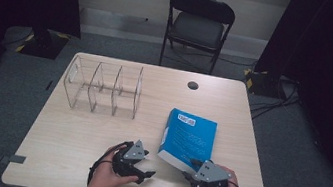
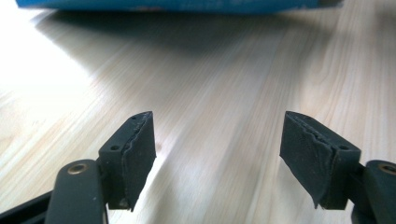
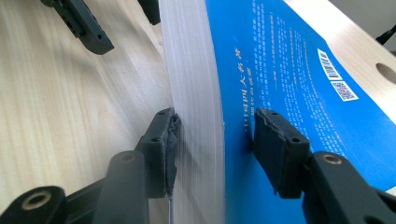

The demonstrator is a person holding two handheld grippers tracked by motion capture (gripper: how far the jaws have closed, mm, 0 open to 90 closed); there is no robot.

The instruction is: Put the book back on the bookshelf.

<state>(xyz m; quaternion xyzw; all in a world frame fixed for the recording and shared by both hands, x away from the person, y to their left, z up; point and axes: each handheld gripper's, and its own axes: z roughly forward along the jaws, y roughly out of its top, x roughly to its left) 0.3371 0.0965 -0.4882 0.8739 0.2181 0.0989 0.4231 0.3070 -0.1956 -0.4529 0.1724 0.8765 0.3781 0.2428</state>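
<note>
Where the high view looks down on the table [image 1: 72,134], the blue book [image 1: 189,136] lies right of centre, the right gripper [image 1: 199,166] at its near corner and the left gripper [image 1: 145,163] just beside it. In the left gripper view, the jaws stand apart over bare wood. In the right gripper view, the jaws clamp the book's near edge.

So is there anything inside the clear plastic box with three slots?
No, all three compartments of the clear plastic organiser show bare walls and the wooden table beneath.

Barcode, QR code on blue book [image 3: 299,93]
</note>
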